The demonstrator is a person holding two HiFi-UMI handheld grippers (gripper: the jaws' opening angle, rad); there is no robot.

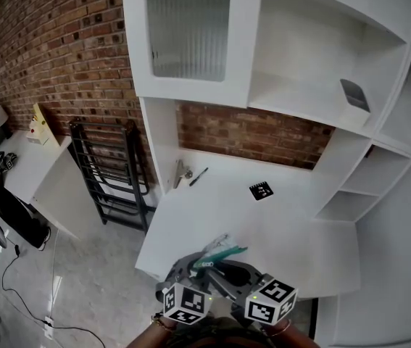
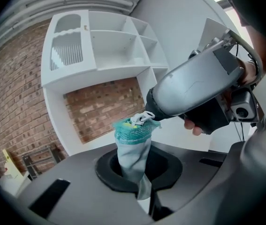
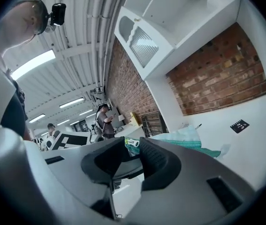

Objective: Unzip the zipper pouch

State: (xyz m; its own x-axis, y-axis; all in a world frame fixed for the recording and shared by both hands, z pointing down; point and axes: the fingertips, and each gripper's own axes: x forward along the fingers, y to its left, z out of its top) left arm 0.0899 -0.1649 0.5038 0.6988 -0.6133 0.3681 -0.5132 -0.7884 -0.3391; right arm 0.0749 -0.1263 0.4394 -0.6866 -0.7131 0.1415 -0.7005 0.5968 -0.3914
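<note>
Two risks stand out to me. My left hand-held gripper [image 2: 138, 179] is clamped on the lower fabric of the zipper pouch [image 2: 132, 146], holding it up over the near edge of the surface [image 1: 263, 223]. My right hand-held gripper [image 3: 132, 146] sits slightly apart around the zipper pull [image 2: 144, 117], not clearly pinching it. The small pull could slip free if I close off-centre. A hard tug might drag the fabric out of my left grip.
</note>
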